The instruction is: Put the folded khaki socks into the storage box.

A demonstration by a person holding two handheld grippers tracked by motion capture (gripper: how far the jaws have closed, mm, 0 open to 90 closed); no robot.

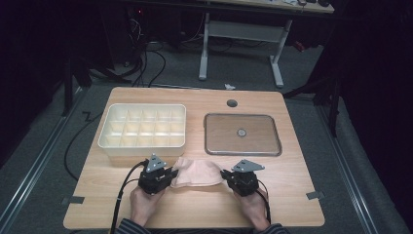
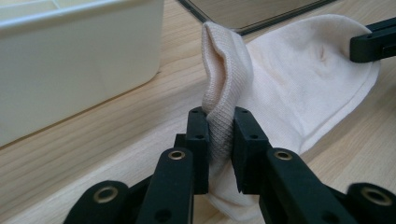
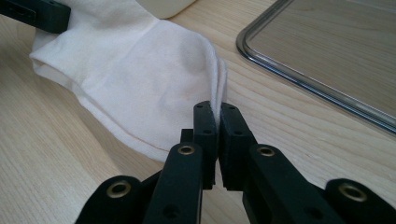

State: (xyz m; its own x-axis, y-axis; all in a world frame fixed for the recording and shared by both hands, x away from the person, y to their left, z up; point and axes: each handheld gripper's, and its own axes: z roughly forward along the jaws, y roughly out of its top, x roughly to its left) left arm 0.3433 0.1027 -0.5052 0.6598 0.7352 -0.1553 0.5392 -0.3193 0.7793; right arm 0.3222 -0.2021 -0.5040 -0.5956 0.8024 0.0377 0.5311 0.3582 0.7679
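Note:
A pale cream sock [image 1: 197, 173] lies folded on the wooden table near its front edge, stretched between both grippers. My left gripper [image 1: 171, 175] is shut on the sock's ribbed cuff end [image 2: 222, 88], with the knit pinched between the pads. My right gripper [image 1: 225, 174] is shut on the other end, where the thin doubled edge [image 3: 218, 93] sits between its pads. In the left gripper view the right gripper's black jaw tip [image 2: 373, 44] shows at the far end of the sock [image 2: 308, 88]; in the right gripper view the left gripper's jaw [image 3: 39, 14] shows beyond the sock [image 3: 144, 79].
A cream divided organiser box [image 1: 143, 127] stands just behind the left gripper. A metal-rimmed tray [image 1: 242, 134] with a small round piece in it lies at the back right. A round cable hole [image 1: 232, 103] is near the table's far edge.

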